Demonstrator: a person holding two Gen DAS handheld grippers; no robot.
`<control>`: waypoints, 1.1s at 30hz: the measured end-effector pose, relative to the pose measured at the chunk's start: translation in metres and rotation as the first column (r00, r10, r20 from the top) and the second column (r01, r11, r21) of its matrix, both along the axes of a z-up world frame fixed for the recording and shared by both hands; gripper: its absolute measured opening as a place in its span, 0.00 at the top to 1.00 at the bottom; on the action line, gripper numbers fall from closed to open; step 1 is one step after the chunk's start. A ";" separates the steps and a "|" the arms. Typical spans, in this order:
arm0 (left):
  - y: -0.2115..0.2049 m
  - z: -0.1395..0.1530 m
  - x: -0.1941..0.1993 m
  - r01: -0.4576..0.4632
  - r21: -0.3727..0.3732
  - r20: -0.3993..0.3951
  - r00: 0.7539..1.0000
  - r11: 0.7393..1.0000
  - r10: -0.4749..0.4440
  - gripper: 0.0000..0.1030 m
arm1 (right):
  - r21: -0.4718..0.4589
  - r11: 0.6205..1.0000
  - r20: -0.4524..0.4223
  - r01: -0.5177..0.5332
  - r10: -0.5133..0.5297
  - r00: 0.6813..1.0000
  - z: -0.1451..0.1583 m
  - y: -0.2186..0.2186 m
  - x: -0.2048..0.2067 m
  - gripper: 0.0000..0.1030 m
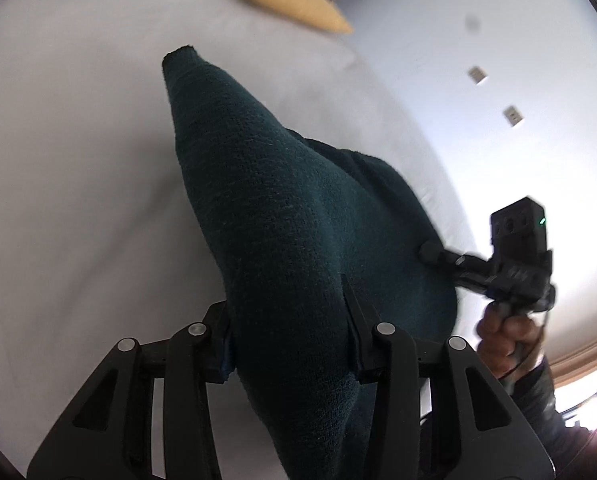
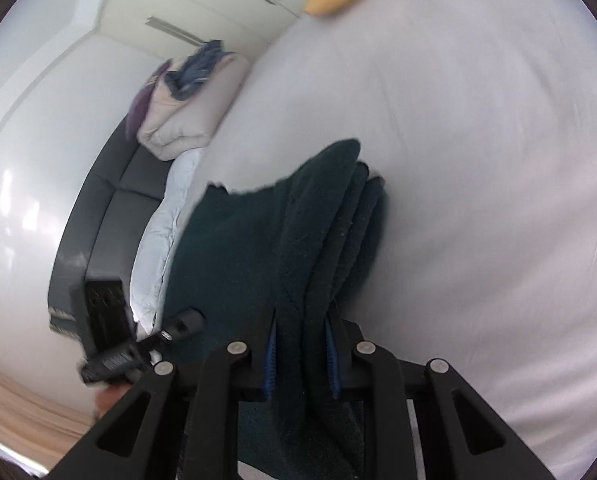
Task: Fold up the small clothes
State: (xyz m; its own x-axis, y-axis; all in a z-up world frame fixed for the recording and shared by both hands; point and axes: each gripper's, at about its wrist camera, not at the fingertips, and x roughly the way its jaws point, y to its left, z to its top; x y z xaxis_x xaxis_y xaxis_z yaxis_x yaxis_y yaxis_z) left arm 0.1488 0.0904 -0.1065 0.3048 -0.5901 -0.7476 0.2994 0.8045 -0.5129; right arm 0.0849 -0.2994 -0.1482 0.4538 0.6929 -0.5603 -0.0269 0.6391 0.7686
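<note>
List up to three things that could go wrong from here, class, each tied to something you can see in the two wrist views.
1. The left gripper pinches a thick bunch of the dark green knit garment; the bulk might slip out.
2. The right gripper clamps several stacked layers; one could slide loose and spoil the fold.
3. The garment hangs above the white bed sheet, so laying it down carelessly may crease it unevenly.

Dark teal knit garment (image 1: 282, 208) on white bedsheet (image 1: 78, 152) (yellow pillow (image 1: 294, 0) beyond), blue-padded black grippers.

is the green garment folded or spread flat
Folded and lifted: the dark green garment shows stacked layers between the right gripper; the left gripper clamps it too.
</note>
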 end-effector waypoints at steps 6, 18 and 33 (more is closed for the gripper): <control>0.023 -0.032 -0.023 -0.083 -0.131 -0.038 0.996 0.988 0.078 0.51 | 0.066 0.994 -0.062 0.082 -0.078 0.995 -0.033 -0.004 -0.011 0.70; -0.010 0.047 -0.077 -0.059 0.036 0.194 0.980 0.998 0.050 0.50 | 0.063 0.997 0.124 0.045 -0.052 0.991 0.041 0.020 -0.026 0.60; -0.067 0.003 -0.105 -0.061 0.245 0.244 0.970 0.968 0.000 0.38 | 0.140 0.988 0.043 0.066 -0.073 0.996 -0.014 0.017 -0.043 0.82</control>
